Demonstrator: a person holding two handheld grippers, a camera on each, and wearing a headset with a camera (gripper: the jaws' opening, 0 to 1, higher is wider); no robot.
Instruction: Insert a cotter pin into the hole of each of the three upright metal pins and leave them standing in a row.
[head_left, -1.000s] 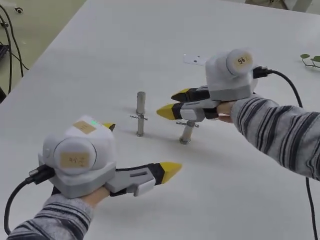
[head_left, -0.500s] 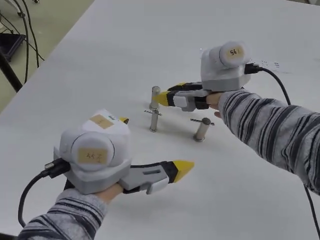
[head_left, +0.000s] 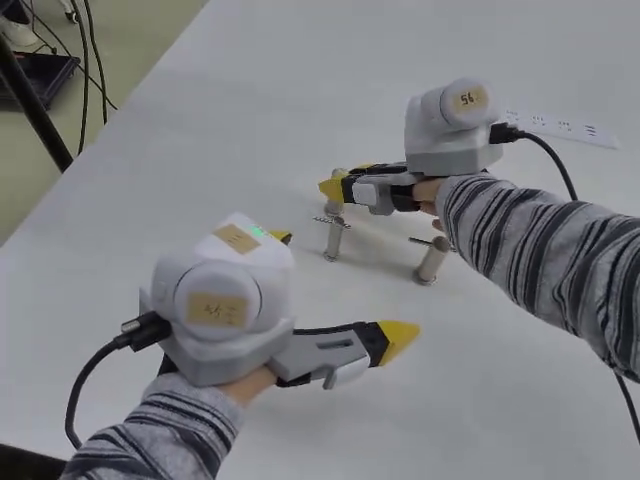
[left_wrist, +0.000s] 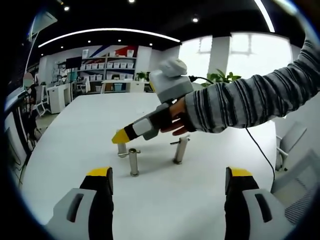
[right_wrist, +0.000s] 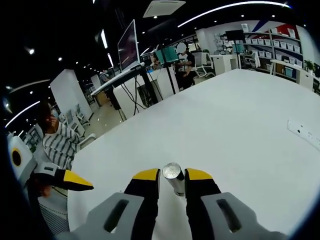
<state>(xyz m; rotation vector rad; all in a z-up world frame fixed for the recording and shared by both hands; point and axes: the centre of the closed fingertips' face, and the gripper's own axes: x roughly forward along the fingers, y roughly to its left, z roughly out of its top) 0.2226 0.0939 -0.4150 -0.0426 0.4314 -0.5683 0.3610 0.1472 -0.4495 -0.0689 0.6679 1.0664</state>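
- Right gripper (right_wrist: 173, 180) first: its jaws pinch the third pin (left_wrist: 122, 149) just under the top, one yellow tip on each side, and they look to be touching it.
- Left gripper (left_wrist: 169, 175): jaws spread wide with nothing between them, hanging over the table (head_left: 250, 110) at about 7 o'clock of the pins.
- In the head view the near pin (head_left: 335, 238) stands upright with a cotter (head_left: 330, 221) through it.
- The other pin (head_left: 432, 260) stands at about 4 o'clock of the near one, a little apart, with its own cotter (head_left: 428, 241) through it.
- The gripped pin stands at 12 o'clock of the near pin, close behind it. I can't tell whether it carries a cotter; the tips hide that part.
- My read: two pins are done, and this one is either being steadied or is about to be lined up with them.
- To do it well, hold the pin plumb, lift it straight, and swing it wide of the near pin's cotter, which sticks out sideways and would snag.
- Set it down flat on its base in line with the other two, then open the jaws evenly so neither tip tips it over.
- The sleeve passes right above the other pin, so the arm should stay high.
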